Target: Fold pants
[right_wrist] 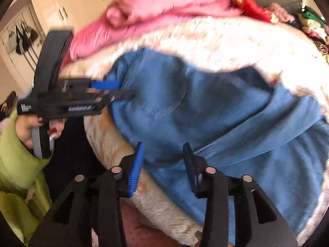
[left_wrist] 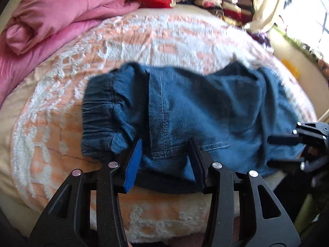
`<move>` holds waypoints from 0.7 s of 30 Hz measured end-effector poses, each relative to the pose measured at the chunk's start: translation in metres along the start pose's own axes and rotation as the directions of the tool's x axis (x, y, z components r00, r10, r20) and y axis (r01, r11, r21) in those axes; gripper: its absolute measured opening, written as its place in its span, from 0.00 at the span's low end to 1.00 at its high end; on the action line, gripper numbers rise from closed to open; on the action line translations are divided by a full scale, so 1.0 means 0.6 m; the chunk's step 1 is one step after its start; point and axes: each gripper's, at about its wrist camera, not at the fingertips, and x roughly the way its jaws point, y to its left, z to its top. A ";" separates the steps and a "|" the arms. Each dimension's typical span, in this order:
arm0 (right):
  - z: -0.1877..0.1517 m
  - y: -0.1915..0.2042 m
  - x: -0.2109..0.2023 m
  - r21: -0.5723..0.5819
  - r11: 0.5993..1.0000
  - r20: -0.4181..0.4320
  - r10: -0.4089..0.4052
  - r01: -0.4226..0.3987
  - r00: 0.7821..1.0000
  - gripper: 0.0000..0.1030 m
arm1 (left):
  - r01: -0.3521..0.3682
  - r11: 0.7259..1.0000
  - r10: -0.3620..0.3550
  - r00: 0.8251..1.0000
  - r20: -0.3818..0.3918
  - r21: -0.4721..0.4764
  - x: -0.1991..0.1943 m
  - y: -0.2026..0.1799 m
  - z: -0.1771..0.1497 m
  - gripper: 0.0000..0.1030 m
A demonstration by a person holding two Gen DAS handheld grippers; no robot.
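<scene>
Lying across the near part of the bed, the blue denim pants (left_wrist: 185, 111) are bunched and partly doubled over, elastic waistband (left_wrist: 96, 111) toward the left in the left wrist view, a stitched pocket edge near the front. The right wrist view shows the same pants (right_wrist: 205, 111) spread wider, with a leg running off toward the lower right; that frame is motion-blurred, so fold lines are hard to read.

Left gripper (left_wrist: 166, 150): jaws spread wide, near edge of the denim lying between the two fingers. Blue pad on the left finger (left_wrist: 133, 164), dark one on the right. Cloth sits between them, not pinched. Seen from the right wrist, this same left gripper (right_wrist: 115, 90) pokes into the pants' left edge, held by a hand (right_wrist: 30, 131) in a green sleeve (right_wrist: 18, 164).

Right gripper (right_wrist: 162, 152): also wide, fingers straddling the near hem of the pants, blue pads both sides. From the left wrist view its tips (left_wrist: 287, 150) show at the far right against the denim; the opening cannot be judged there.

Under the pants: a fuzzy peach-and-white bedspread (left_wrist: 144, 47). A pink quilt (left_wrist: 61, 16) is rolled up at far left, well apart. Stacked folded clothes (left_wrist: 222, 2) along the far edge, a pale curtain (left_wrist: 267, 4) by the bright window.
</scene>
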 end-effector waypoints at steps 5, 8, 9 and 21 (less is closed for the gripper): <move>0.022 -0.070 -0.073 0.094 0.989 0.101 -0.119 0.110 0.988 0.49 | 0.021 1.000 -0.021 0.995 0.094 0.004 -0.060 -0.014 0.022 0.42; 0.034 -0.114 -0.090 0.143 0.976 0.109 -0.183 0.167 0.977 0.52 | 0.080 0.996 -0.082 0.992 0.100 0.029 -0.069 -0.044 0.035 0.45; 0.041 -0.126 -0.090 0.152 0.971 0.106 -0.202 0.185 0.974 0.53 | 0.107 0.993 -0.111 0.990 0.092 0.043 -0.064 -0.059 0.038 0.46; 0.145 -0.261 0.001 0.233 0.903 -0.031 -0.364 0.361 0.931 0.54 | 0.374 0.926 -0.364 0.923 -0.127 0.060 0.058 -0.197 0.045 0.46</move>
